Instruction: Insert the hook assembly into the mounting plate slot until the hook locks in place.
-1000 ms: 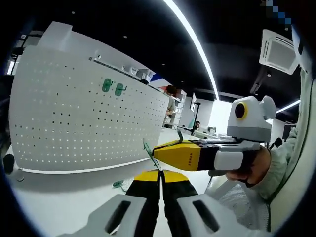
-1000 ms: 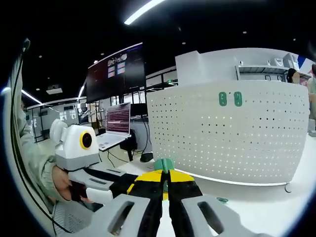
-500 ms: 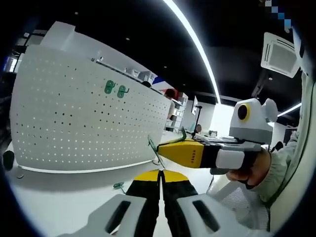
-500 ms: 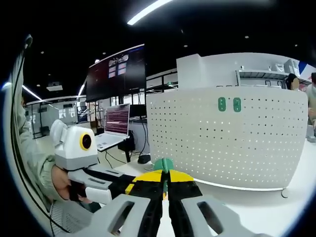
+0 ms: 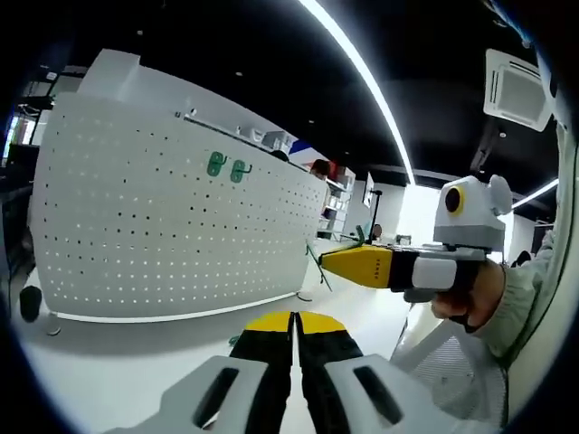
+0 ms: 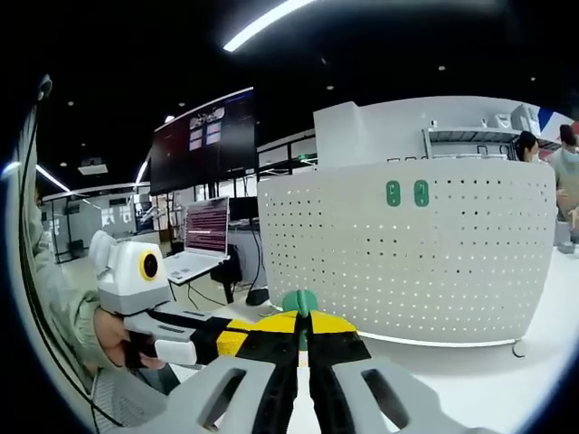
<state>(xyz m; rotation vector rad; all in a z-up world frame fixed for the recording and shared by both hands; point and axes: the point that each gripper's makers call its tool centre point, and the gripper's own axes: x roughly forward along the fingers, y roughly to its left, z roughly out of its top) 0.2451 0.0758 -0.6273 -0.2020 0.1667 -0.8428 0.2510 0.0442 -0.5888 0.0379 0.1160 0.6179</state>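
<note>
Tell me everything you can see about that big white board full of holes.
The pegboard is a white panel, metal or plastic by its look, pierced by regular rows of small round holes. It stands upright on the white table, and a small foot shows at its lower corner. Two green hooks are mounted side by side near its top edge. Neither gripper touches it. It looks curved, probably from the fisheye lens.

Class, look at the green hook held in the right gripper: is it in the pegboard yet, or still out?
Out. The right gripper holds the green hook apart from the pegboard.
</note>
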